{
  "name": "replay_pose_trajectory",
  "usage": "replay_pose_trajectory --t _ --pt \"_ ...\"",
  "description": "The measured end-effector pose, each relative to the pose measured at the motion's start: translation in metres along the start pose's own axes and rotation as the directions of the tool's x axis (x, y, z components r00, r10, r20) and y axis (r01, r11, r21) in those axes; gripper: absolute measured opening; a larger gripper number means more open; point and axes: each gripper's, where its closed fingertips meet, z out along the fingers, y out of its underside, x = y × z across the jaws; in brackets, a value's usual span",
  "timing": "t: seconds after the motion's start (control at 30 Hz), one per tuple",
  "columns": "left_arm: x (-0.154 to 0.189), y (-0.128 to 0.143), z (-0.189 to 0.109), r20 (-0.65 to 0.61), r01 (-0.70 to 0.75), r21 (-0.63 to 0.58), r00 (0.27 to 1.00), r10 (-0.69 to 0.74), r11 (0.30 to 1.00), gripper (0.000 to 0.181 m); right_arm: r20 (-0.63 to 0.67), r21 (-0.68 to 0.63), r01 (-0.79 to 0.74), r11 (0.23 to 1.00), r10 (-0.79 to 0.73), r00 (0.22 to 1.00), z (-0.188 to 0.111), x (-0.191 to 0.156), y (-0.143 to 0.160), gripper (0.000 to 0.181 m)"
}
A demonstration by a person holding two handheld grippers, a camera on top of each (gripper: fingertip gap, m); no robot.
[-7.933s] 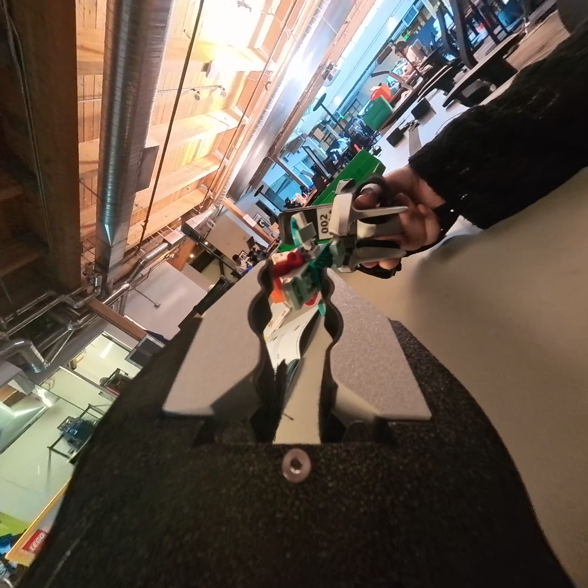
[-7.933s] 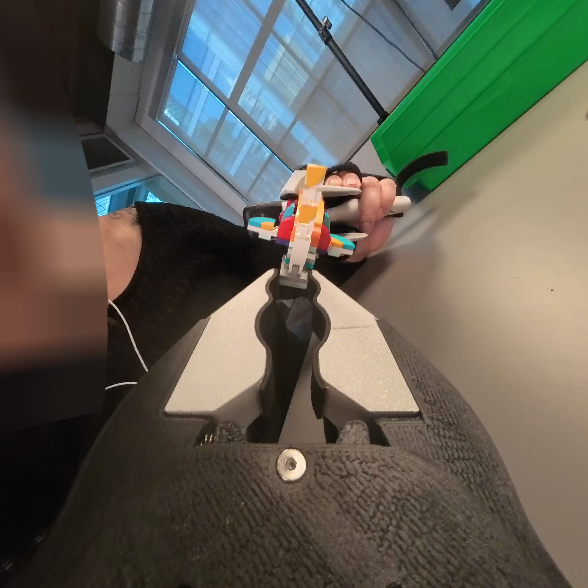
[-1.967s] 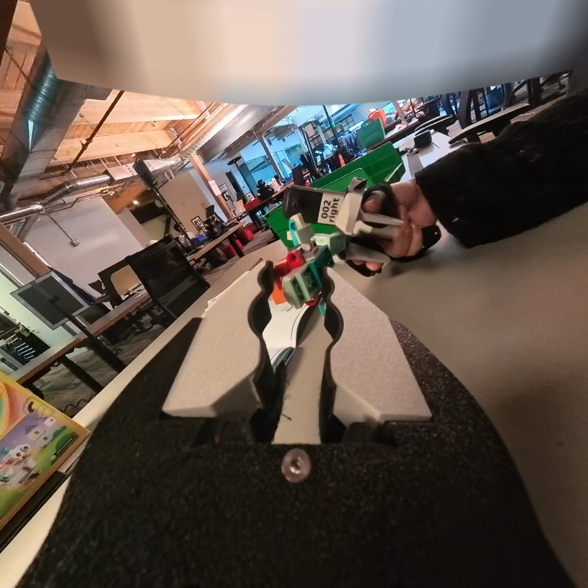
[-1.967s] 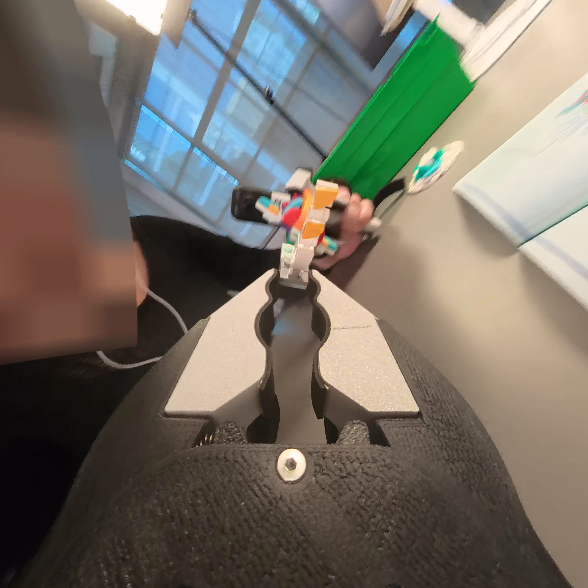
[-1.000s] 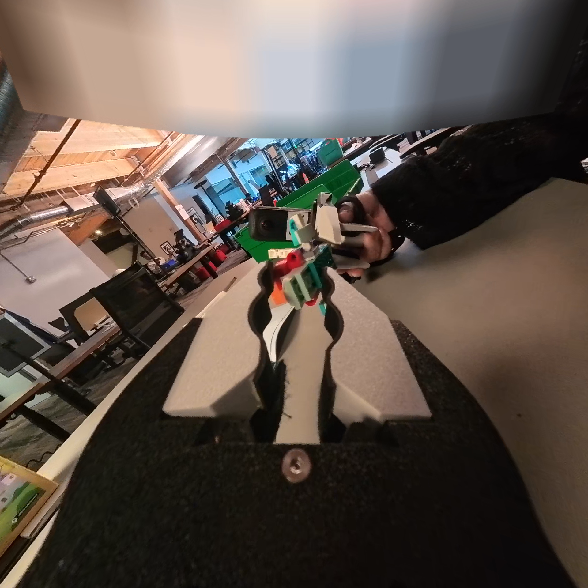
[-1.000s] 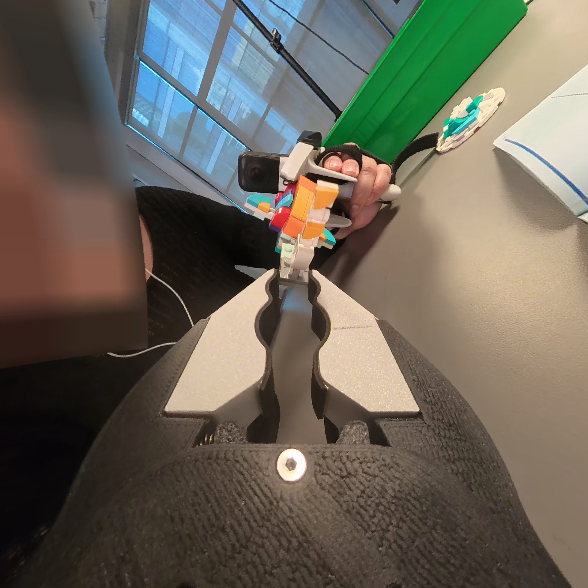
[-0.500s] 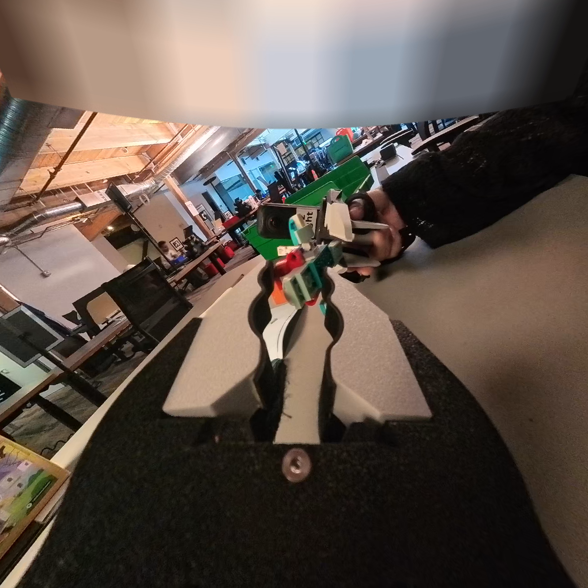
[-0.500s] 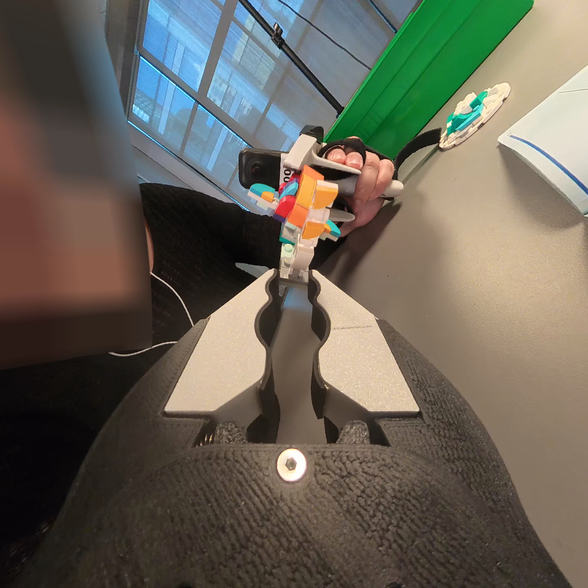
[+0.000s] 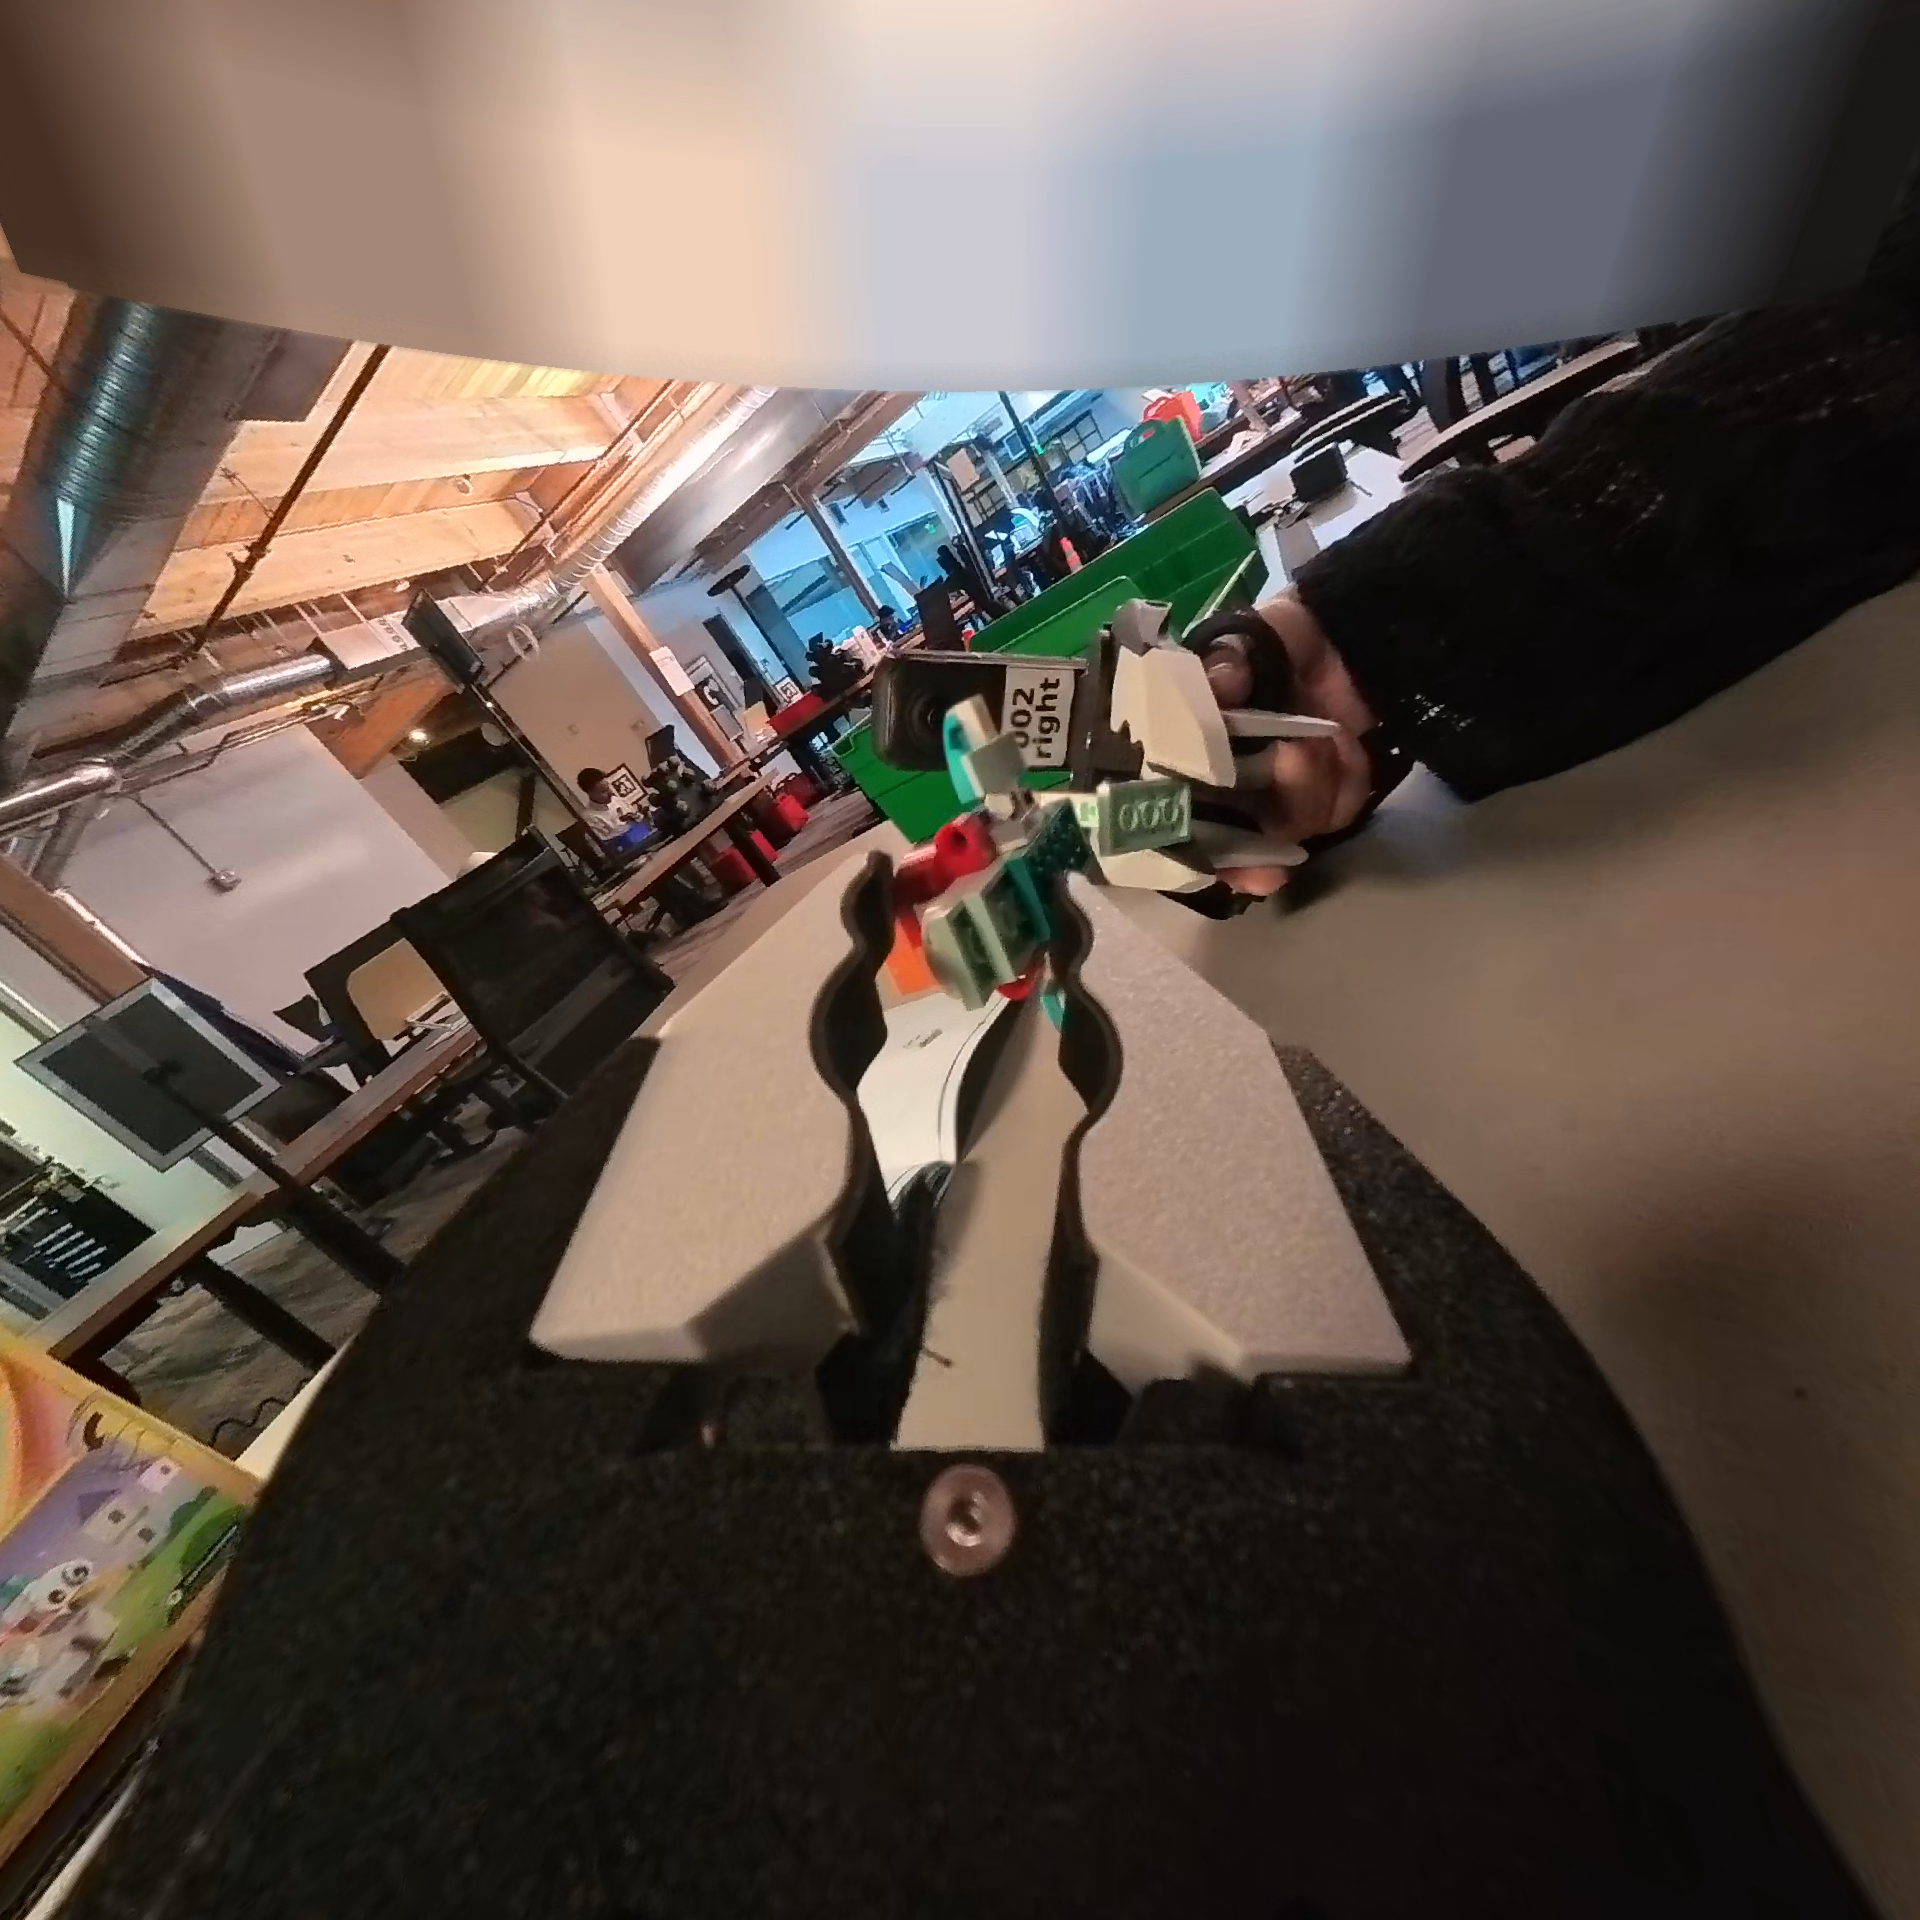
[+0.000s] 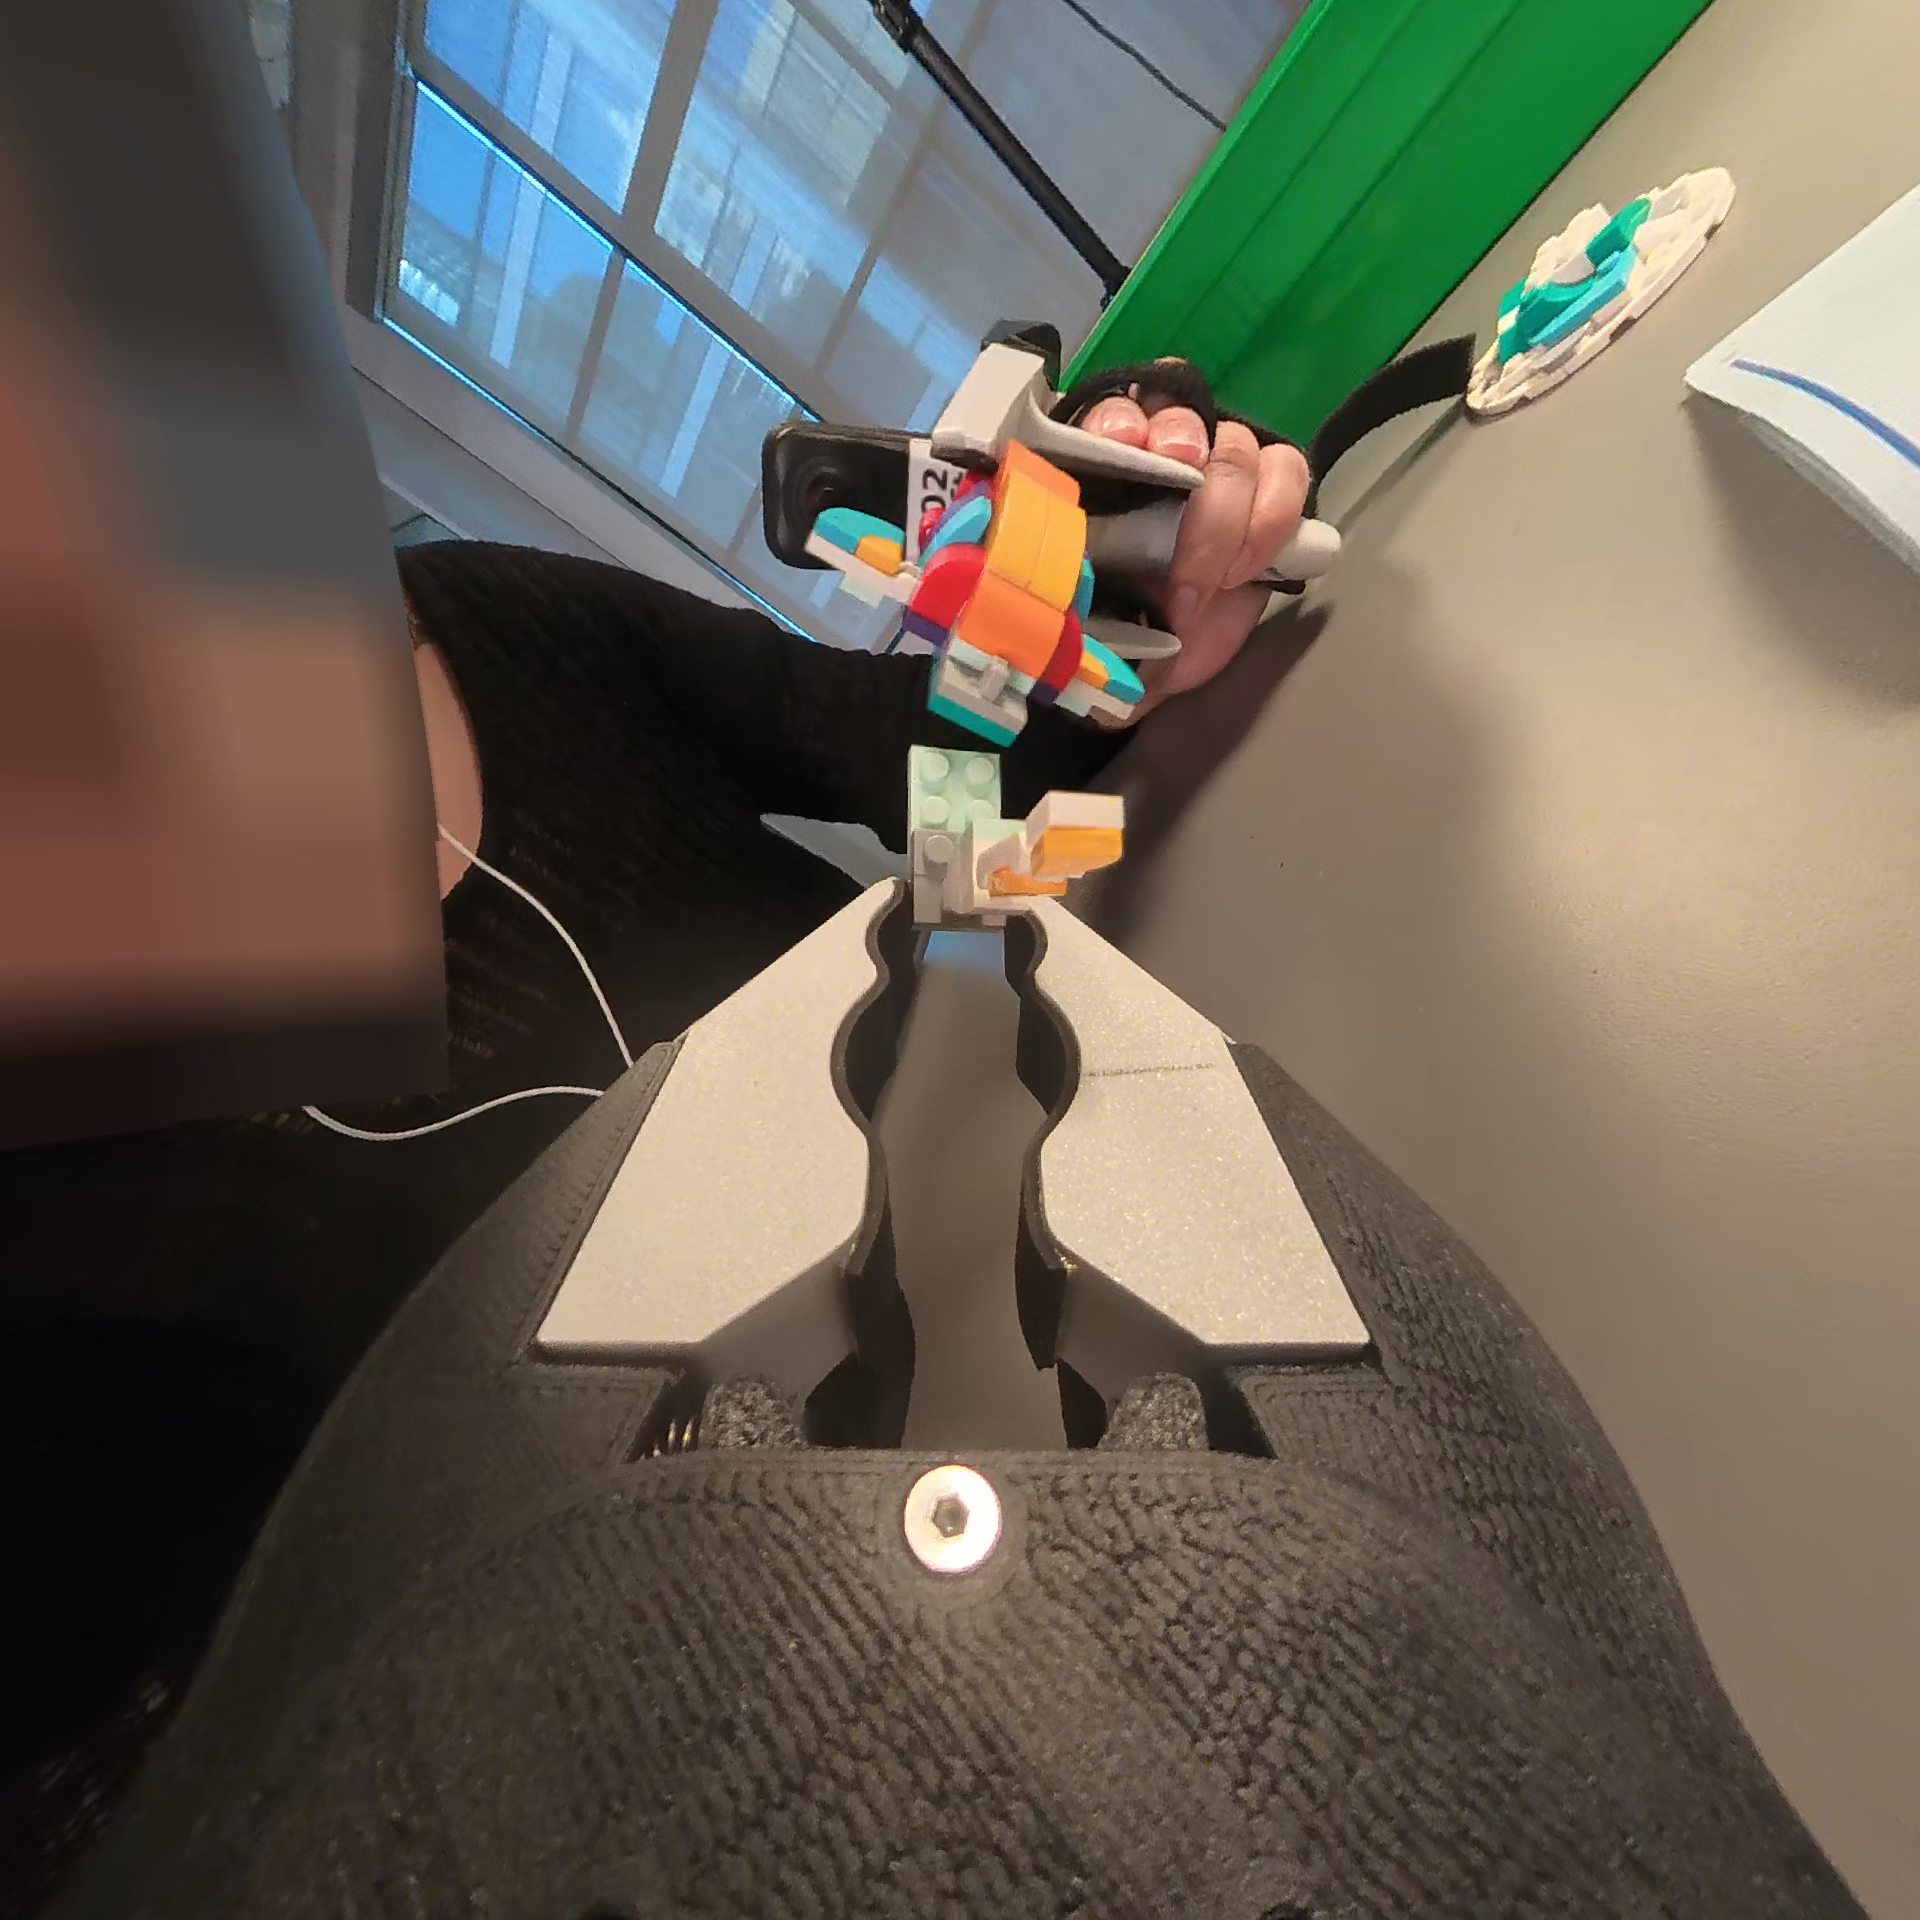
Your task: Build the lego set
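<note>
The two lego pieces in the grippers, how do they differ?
The colourful body, held by the left gripper, is the bigger chunk: orange, red and teal with winglike parts. The mint piece in the right gripper is smaller, mostly mint and white with an orange tip. The body hangs just above the mint piece, apart from it. Both are clamped at the fingertips.

The left gripper [image 9: 971,914] and right gripper [image 10: 961,902] face each other, raised. Both sets of jaws stand nearly closed, each pinching something at its tips.
</note>
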Motion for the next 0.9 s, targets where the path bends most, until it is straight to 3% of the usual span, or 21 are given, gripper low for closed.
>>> replay_pose_trajectory --t 0.6,0.9 --pt "-0.002 0.002 0.0 0.016 -0.015 -0.01 1.0 0.016 1.0 0.027 -0.05 -0.008 0.019 1.0 -0.02 0.999 -0.002 0.006 0.0 0.016" --pt "-0.003 0.006 0.003 0.033 -0.062 -0.042 0.997 0.064 0.997 0.027 -0.264 -0.133 0.021 0.991 -0.056 0.963 -0.006 0.024 0.014 0.016"
